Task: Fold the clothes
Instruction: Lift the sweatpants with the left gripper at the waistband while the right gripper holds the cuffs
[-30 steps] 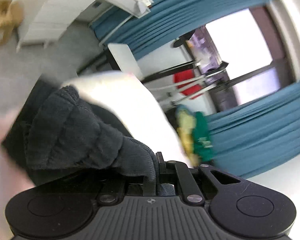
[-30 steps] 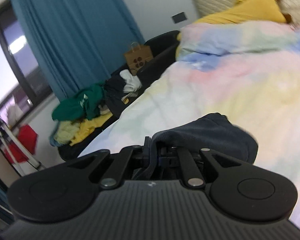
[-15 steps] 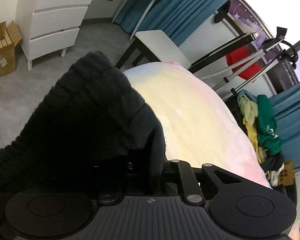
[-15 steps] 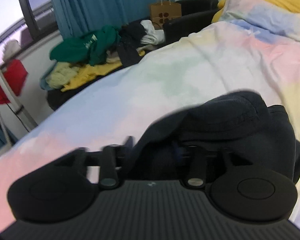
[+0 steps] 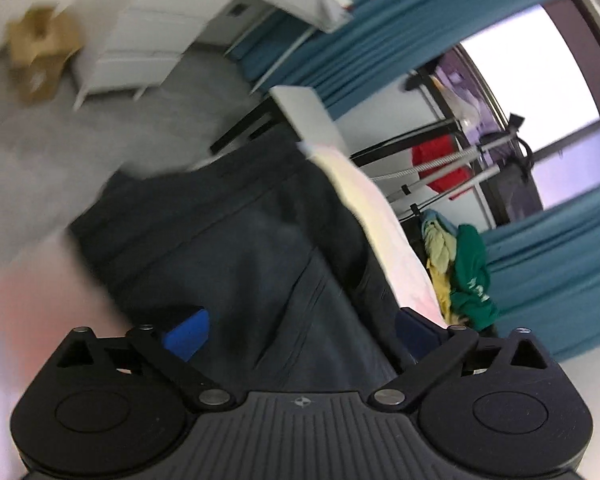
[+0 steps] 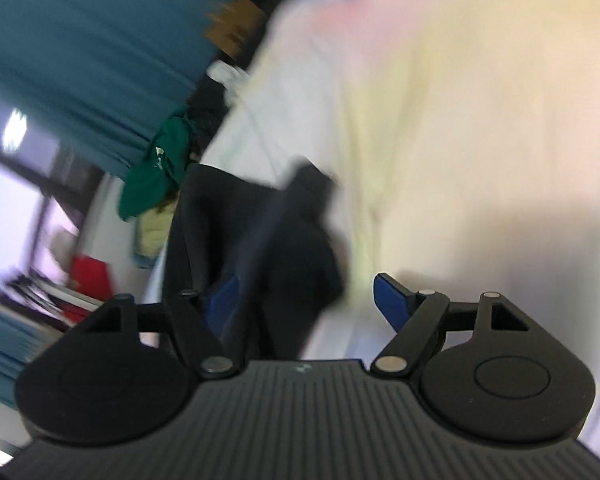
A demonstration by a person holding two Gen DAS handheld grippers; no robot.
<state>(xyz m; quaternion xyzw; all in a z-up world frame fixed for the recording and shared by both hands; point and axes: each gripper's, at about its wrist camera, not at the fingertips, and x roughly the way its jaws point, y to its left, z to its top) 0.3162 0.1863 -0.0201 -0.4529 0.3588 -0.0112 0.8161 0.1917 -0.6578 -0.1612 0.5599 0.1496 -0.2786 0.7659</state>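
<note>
Both grippers spread wide, holding nothing. Dark garment (image 5: 236, 248) lies on the bedspread (image 6: 460, 120), long axis running ahead between the left gripper (image 5: 300, 324) fingers; off the right gripper (image 6: 306, 292) left finger. Left sits nearer, by judgement.

Pastel bed (image 6: 480, 120); dark garment (image 5: 252, 248) spread on it

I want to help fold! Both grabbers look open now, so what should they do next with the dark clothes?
Probably grab an edge again: the left gripper and right gripper are open, with the dark navy garment loose on the pastel bedspread.
</note>
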